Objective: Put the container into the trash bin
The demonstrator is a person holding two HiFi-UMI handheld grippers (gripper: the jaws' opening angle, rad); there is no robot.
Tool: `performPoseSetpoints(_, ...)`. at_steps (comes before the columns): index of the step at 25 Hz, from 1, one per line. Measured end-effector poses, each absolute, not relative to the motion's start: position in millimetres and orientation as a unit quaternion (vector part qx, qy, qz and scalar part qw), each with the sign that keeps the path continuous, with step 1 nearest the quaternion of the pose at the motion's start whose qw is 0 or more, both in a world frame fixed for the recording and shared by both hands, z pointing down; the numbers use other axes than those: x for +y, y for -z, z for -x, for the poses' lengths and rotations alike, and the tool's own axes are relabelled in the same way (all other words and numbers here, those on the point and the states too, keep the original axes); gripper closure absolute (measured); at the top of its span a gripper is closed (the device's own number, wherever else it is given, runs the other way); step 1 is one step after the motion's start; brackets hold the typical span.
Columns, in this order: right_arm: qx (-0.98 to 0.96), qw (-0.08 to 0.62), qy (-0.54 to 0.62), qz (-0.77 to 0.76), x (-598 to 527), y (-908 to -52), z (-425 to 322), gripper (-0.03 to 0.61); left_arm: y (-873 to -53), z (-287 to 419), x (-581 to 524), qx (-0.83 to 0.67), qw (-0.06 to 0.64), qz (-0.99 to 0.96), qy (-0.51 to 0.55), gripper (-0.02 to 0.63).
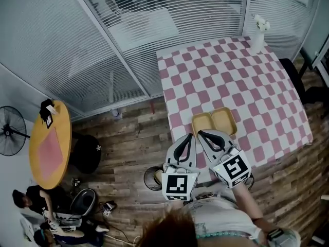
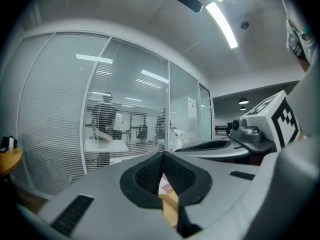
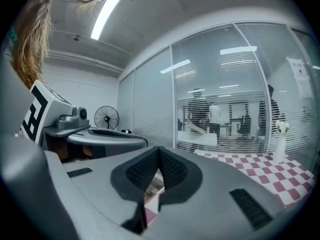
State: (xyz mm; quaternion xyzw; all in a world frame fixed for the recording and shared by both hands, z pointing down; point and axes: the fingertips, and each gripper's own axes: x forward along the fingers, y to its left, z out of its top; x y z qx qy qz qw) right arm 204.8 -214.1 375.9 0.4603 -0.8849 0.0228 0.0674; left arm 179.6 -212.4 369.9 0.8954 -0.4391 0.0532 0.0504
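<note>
Container [image 1: 214, 122]: we find this yellow two-compartment tray lying flat on the table [image 1: 267, 96], which is covered by a pink-and-white checkered cloth. The tray sits close to the table's near edge and both compartments look empty.

In the head view, both grippers lie side by side just short of that edge. The left gripper [image 1: 190, 136] has its tip at 7 o'clock of the container, just off the tray's near left corner. The right gripper [image 1: 201, 133] has its tip at 6 o'clock of the left compartment, at or just over the tray's near rim. We cannot tell whether either tip touches the tray.

In the left gripper view, the ribbed fingers [image 2: 150, 174] are pressed together at the tips with nothing between them. A strip of the yellow tray shows through the slot below the tips. In the right gripper view, the fingers [image 3: 142, 171] are likewise pressed together and hold nothing.

The trash bin [image 1: 150, 178] stands on the wooden floor [image 1: 128, 148] at 7 o'clock of the left gripper, partly covered by that gripper's marker cube.

A white vase [image 1: 259, 34] stands at the table's far corner, at 1 o'clock of the container. A round yellow table [image 1: 50, 143] and a fan [image 1: 10, 130] stand at 9 o'clock, well apart from the grippers.
</note>
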Motion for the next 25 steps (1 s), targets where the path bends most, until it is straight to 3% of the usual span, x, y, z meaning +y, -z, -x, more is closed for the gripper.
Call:
performPoseSetpoints(14,-0.904,0.125,-0.053,-0.405,-231,-433,-210,0.584,-387,-176,-212,-0.493,0.068,-0.865,-0.07,0.607)
performPoseSetpoints(25,-0.882,0.33,-0.068,-0.33,-232,-544,-209,0.524,-410,-154,-214,-0.525,0.097,-0.842,-0.079,0.607)
